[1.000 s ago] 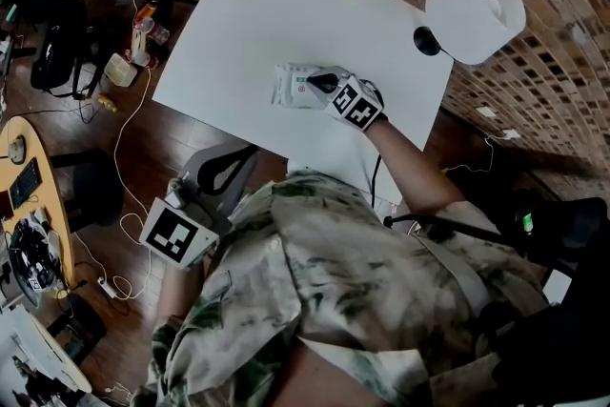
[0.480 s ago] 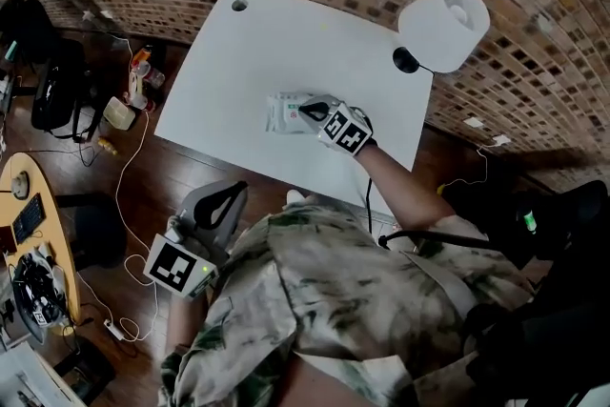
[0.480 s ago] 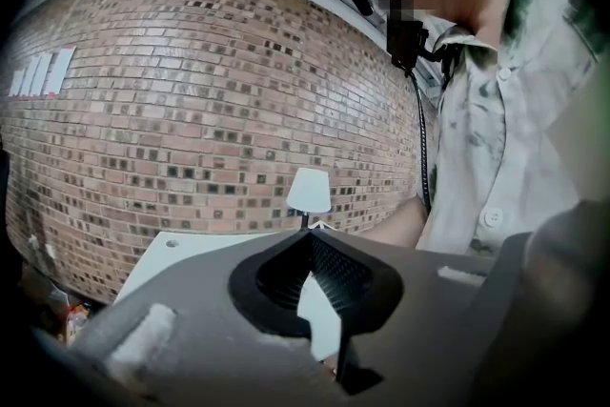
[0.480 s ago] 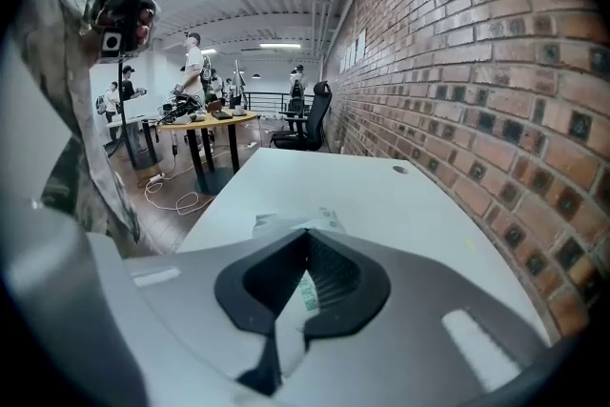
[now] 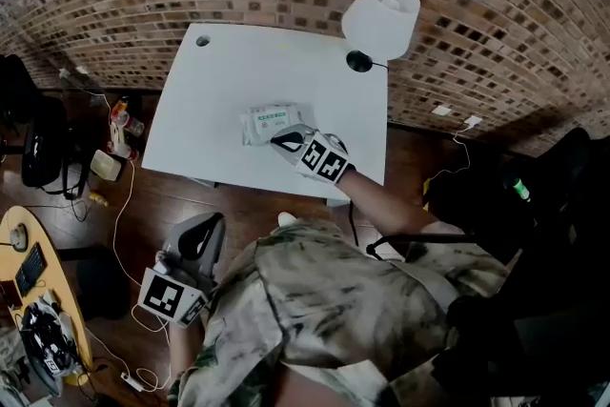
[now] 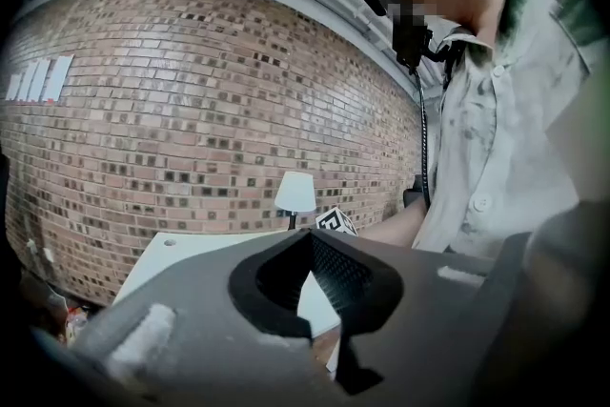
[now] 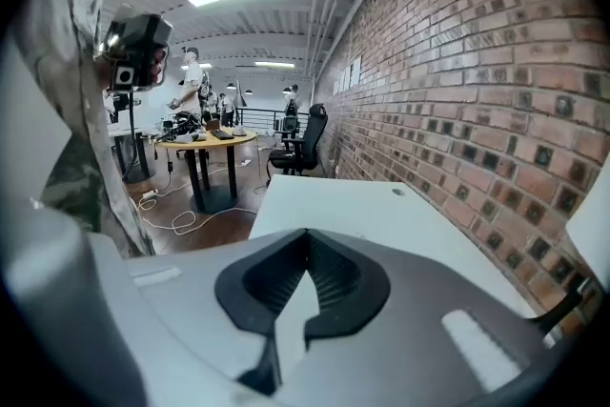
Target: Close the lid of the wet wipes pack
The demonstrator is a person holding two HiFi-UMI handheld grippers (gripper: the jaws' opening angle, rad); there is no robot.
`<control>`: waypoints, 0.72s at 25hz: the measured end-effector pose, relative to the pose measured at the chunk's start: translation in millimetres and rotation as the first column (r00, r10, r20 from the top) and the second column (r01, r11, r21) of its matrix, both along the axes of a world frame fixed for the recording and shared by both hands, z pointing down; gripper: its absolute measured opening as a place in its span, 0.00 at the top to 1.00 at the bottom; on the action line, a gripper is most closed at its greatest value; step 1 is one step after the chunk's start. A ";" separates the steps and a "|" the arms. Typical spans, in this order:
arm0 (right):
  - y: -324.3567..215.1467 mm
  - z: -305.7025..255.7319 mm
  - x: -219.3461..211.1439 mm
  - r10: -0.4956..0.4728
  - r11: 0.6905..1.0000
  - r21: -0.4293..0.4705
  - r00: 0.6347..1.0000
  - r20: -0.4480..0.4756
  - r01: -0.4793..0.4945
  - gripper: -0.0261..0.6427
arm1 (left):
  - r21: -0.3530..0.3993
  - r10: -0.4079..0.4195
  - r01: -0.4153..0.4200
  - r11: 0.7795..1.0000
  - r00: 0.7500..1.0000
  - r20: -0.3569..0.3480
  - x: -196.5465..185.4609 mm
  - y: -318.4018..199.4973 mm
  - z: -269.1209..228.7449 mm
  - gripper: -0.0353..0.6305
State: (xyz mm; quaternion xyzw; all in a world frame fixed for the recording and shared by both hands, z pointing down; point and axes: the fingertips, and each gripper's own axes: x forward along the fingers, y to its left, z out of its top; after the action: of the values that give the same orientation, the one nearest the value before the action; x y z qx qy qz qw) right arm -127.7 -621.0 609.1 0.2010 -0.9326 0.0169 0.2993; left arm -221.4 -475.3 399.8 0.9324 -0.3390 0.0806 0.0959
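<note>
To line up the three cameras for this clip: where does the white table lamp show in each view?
Head view: lamp at the far right corner of the table, upper centre.
Left gripper view: lamp small, near picture centre.
Right gripper view: probably the white shade edge cut off at the far right.
Shared landmark: the table's cable hole.

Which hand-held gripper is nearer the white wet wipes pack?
Right: right hand-held gripper beside the white wet wipes pack; left hand-held gripper off the white table.
</note>
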 end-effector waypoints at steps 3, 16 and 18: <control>23.0 -17.8 -3.3 0.016 1.000 0.027 1.000 0.024 -0.016 0.96 | 0.007 0.012 -0.012 1.000 1.000 -0.002 -6.6 18.9 -2.2 0.94; 160.6 -95.9 -33.7 0.071 0.992 0.093 0.988 0.135 -0.084 0.96 | 0.020 0.094 -0.093 0.995 0.993 -0.064 -30.5 123.8 -14.7 0.94; 190.1 -107.2 -32.4 0.091 0.989 0.098 0.984 0.152 -0.106 0.96 | 0.015 0.121 -0.120 0.993 0.990 -0.068 -30.5 142.8 -12.8 0.94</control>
State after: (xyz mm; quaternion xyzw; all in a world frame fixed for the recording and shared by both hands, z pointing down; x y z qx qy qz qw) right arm -160.1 -431.0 501.9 0.2607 -0.9406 -0.0031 0.2173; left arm -251.9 -332.5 387.0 0.9539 -0.2791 0.0523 0.0973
